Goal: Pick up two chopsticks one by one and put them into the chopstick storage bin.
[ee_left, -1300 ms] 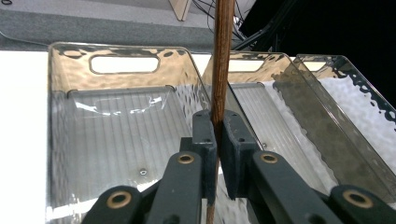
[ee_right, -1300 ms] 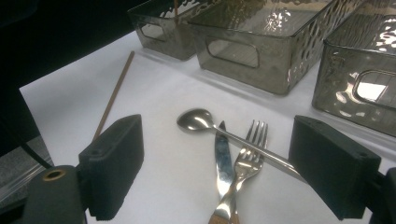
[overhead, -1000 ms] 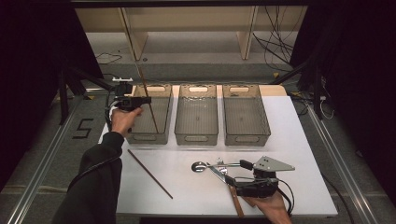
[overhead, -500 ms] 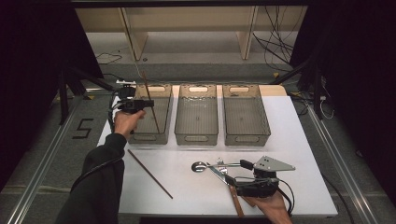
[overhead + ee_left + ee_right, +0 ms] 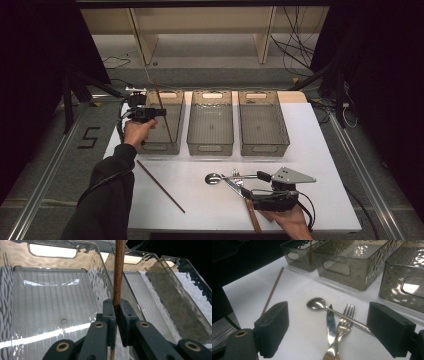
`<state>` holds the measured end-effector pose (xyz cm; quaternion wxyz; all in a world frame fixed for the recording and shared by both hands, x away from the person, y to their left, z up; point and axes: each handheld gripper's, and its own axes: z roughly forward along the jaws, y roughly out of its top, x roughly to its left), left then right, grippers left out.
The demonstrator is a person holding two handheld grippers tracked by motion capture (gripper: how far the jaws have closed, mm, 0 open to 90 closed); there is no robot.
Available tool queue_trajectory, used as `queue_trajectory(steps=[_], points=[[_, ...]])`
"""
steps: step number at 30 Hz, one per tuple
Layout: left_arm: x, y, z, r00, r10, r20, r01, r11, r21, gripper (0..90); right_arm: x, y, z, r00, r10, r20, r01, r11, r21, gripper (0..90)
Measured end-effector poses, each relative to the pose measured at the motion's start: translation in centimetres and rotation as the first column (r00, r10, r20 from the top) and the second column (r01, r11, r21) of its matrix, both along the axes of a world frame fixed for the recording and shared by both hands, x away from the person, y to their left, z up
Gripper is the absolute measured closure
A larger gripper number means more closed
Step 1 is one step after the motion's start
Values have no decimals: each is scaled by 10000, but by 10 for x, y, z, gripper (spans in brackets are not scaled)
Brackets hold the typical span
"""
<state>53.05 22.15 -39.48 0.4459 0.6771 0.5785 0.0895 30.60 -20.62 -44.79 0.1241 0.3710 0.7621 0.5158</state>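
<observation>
1. Your right claw [image 5: 248,183] rests at the near edge of the surface [image 5: 325,150], released, jaws wide apart around a spoon [image 5: 317,303], knife [image 5: 330,326] and fork [image 5: 343,326].
2. A second chopstick [image 5: 160,186] lies flat toward the near left corner.
3. Your left claw [image 5: 115,315] is clenched on the upright chopstick [image 5: 118,270], above the left bin [image 5: 172,142] of three bins along the far edge.

- The left gripper [image 5: 161,112], clamped on a wooden chopstick [image 5: 164,111], has shifted slightly toward the middle of the left bin [image 5: 150,148].
- The chopstick now stands more upright over that bin.
</observation>
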Motion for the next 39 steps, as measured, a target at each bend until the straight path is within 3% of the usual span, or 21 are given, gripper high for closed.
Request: queue_trajectory(steps=[13,16,20,26,32,35,39], points=[[1,0,-8,9995,155,-266,-157,9999,-64,834,1,1,-1,10000,23,-39,-23,10000,-18,188],[2,-1,-7,9982,314,-516,-307,9994,134,698,1,1,-1,10000,25,-56,-25,10000,-11,188],[3,1,-4,9928,881,-808,-804,9924,934,502,1,1,-1,9999,66,-98,-65,10000,43,190],[1,9,-1,9880,1207,-965,-1093,9873,1155,373,1,0,-1,9999,66,-105,-65,10000,64,191],[-6,12,6,9921,960,-802,-856,9885,1248,285,1,0,-1,9999,73,-101,-72,10000,39,190],[-15,15,13,9955,770,-548,-714,9927,972,257,0,1,0,9999,81,-79,-80,10000,44,190],[-32,16,21,9990,432,-116,-418,9935,1055,232,-1,4,2,9999,85,-82,-85,10000,-44,190]])
